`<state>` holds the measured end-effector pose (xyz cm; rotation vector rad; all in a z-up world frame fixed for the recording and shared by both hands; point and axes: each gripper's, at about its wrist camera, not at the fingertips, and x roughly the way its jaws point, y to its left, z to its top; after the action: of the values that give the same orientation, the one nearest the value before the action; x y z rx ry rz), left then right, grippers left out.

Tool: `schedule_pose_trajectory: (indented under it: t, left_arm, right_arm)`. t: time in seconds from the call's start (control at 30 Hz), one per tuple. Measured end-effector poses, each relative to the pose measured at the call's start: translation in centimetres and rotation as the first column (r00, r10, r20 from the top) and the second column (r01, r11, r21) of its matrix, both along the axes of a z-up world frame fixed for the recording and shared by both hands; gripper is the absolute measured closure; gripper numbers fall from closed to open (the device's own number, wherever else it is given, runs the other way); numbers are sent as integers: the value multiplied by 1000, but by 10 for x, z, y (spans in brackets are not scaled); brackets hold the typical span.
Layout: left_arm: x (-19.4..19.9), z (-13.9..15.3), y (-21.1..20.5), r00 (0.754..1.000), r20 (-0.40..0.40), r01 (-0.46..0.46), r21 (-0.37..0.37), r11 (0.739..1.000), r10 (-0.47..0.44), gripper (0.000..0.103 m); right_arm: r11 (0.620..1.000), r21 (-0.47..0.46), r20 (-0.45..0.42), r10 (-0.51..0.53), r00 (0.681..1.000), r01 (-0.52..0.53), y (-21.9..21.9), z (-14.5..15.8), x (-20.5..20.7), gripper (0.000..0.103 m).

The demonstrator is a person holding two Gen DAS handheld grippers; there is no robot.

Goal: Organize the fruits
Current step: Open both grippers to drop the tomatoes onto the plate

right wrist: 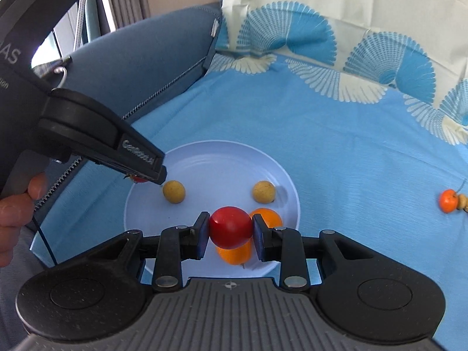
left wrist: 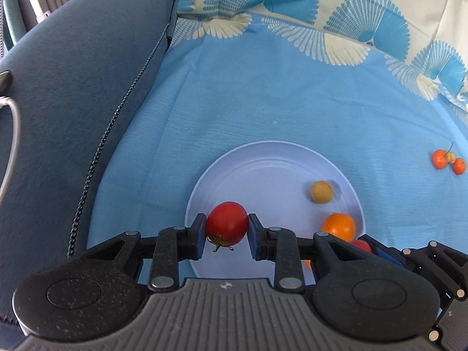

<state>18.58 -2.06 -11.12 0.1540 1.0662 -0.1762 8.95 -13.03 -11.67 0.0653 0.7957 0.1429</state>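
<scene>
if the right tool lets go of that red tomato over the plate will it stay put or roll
Probably rolls a little: the red tomato is round and glossy, and the plate is smooth. Its raised rim, plus the orange fruit beneath, would likely stop it.

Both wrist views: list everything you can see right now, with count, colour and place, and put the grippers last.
plate: one, pale lavender, on the cloth.
red tomatoes: two, one with green calyx in the left gripper, one in the right gripper, both over the plate.
orange fruits: two, on the plate, one behind and one beneath the right-held tomato.
tan round fruits: two, on the plate.
orange berry cluster: one, stemmed, on the cloth right of the plate.
tablecloth: blue, fan-print border.
cushion: dark blue, left.
left gripper: black, closed.
right gripper: black, closed.
</scene>
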Motion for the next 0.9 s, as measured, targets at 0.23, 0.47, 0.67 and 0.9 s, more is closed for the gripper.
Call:
schedule_pose_trajectory:
  t: [0.23,0.47,0.67,0.9]
  left_arm:
    - [9,-5,-2,998,32,44,-1,999,-44,14]
    - [-24,24,0,983,171,60,29,998,-64,0]
    - [-71,48,13,982,187,36,20,999,-39,0]
    - [-126,81,28,972,233,9,-9,1000,-7,0]
  right_arm:
    - [998,-35,0,44,999,-44,9,-13,19,66]
    - [997,-72,45,45,998,-42,10,2,9,21]
    - [999,-44,7,7,1000,-7,8,21,-32,11]
    - [999,-37,45,-28,999,30,14,48,-88,6]
